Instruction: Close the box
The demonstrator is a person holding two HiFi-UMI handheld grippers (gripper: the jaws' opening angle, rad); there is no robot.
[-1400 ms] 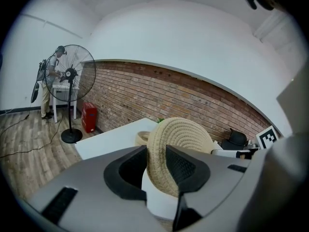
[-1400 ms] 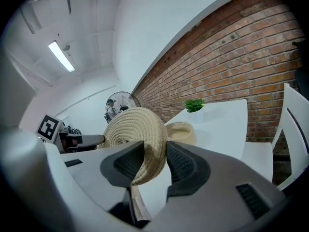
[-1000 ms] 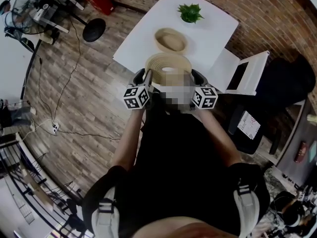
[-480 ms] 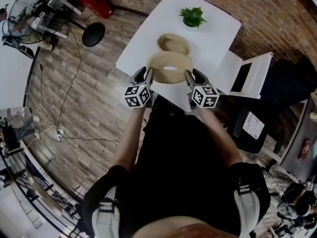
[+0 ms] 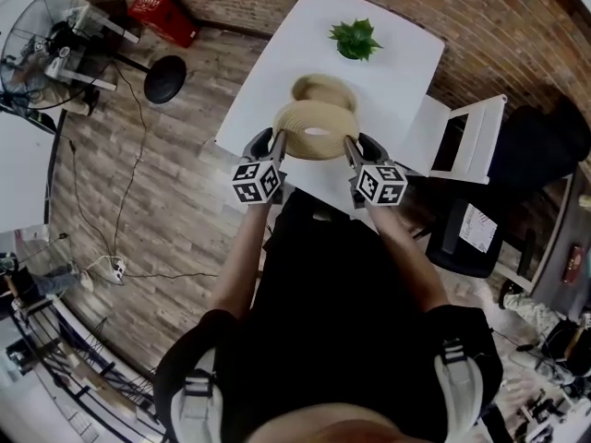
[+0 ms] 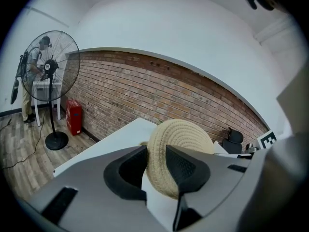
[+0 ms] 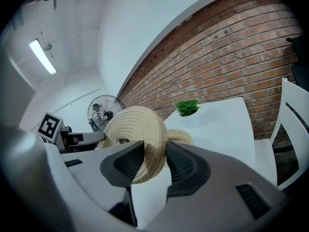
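Far left of the head view, a standing fan (image 5: 42,40) sits in the upper corner, with a red case (image 5: 162,18) just right of it on the wood floor. Moving in toward centre: the left gripper (image 5: 274,139) has its 2 jaws clamped on the left rim of the round woven lid (image 5: 316,129). The left gripper view shows it plainly, with the rope rim pinched between both pads at (image 6: 157,170). The lid itself is up off the white table (image 5: 397,72), held tilted over the table's near edge. Just above it in the frame sits the open woven box (image 5: 325,89), resting on the tabletop with its near rim tucked behind the lid's far edge.

On the lid's right side, the right gripper (image 5: 352,144) is doing the same job, both pads pressed on the opposite rim (image 7: 155,163). So that's 2 grippers, 1 lid, carried between them. Beyond the box, toward the top of the frame, stands a small green plant (image 5: 354,37). Further right, a white chair (image 5: 466,137) is drawn up beside the table.
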